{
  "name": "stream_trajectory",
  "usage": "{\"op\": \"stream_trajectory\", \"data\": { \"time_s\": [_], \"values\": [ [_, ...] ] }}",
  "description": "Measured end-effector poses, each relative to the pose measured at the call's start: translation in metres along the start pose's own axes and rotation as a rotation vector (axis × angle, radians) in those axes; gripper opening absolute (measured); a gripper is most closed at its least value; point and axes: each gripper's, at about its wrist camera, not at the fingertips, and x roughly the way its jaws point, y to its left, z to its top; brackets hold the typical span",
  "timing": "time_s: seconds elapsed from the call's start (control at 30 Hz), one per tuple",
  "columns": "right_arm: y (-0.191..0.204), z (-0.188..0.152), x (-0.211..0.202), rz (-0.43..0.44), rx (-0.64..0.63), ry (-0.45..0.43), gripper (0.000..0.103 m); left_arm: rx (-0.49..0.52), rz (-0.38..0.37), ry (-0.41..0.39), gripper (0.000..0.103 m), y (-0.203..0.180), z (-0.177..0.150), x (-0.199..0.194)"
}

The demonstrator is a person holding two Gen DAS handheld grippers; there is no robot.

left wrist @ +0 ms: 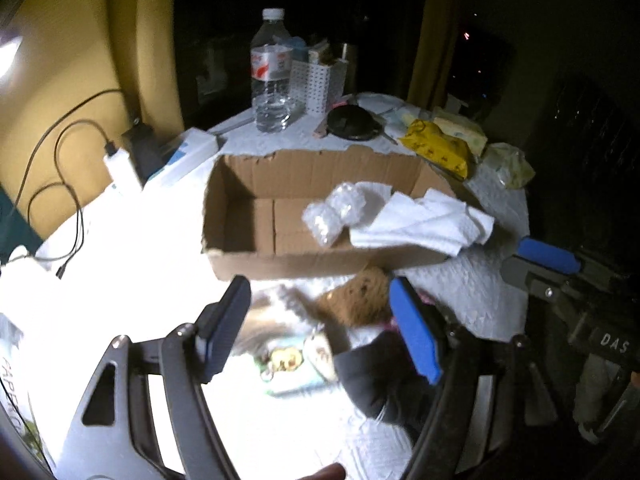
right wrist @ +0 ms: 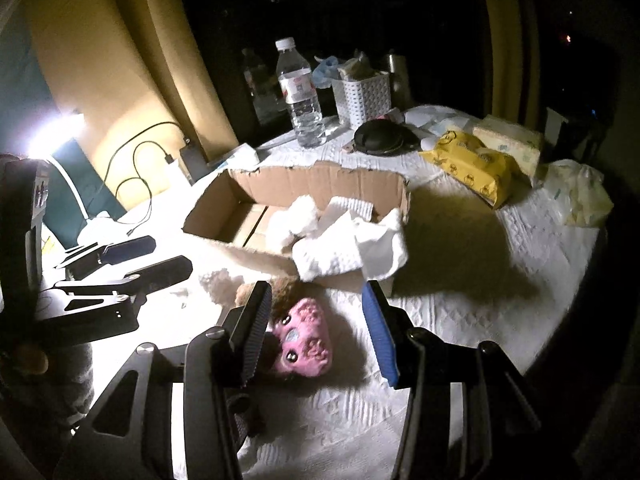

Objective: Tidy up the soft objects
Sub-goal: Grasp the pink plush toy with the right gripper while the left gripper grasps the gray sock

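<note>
An open cardboard box (left wrist: pixel 248 224) (right wrist: pixel 224 216) lies on the white-covered table. White cloths (left wrist: pixel 424 220) (right wrist: pixel 348 244) hang over its right rim, with a clear bubble-wrap bundle (left wrist: pixel 336 212) inside. A pink-faced plush toy with brown fur (right wrist: pixel 304 336) (left wrist: pixel 360 296) lies in front of the box. My right gripper (right wrist: pixel 316 328) is open, its fingers on either side of the plush just above it. My left gripper (left wrist: pixel 320 320) is open and empty over small items in front of the box; it also shows in the right wrist view (right wrist: pixel 160 258).
A water bottle (left wrist: pixel 272 76) (right wrist: pixel 300 96), a white perforated basket (right wrist: pixel 364 96), a black round case (right wrist: pixel 380 138), a yellow wipes pack (right wrist: pixel 476 164) and tissue packs stand behind the box. A charger with cables (left wrist: pixel 120 164) lies at the left. A dark cloth (left wrist: pixel 380 380) lies near.
</note>
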Motion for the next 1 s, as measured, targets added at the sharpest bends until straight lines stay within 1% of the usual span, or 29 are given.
{"op": "stream_trajectory", "data": {
  "time_s": [0.33,0.5,0.7,0.93,1.0],
  "values": [
    [0.005,-0.021,0.017,0.012,0.008,0.048,0.05,-0.009,0.011,0.065,0.073,0.004,-0.031,0.015],
    [0.002,-0.034,0.037,0.028,0.022,0.092,0.05,-0.022,0.006,0.094,0.073,0.005,-0.042,0.023],
    [0.001,-0.044,0.069,0.034,0.029,0.151,0.05,-0.063,-0.029,0.12,0.073,0.007,-0.053,0.025],
    [0.004,-0.049,0.091,0.055,0.034,0.189,0.05,-0.058,-0.029,0.161,0.073,-0.001,-0.066,0.032],
    [0.004,-0.051,0.095,0.053,0.03,0.2,0.047,-0.052,-0.032,0.168,0.073,-0.003,-0.068,0.033]
  ]
}}
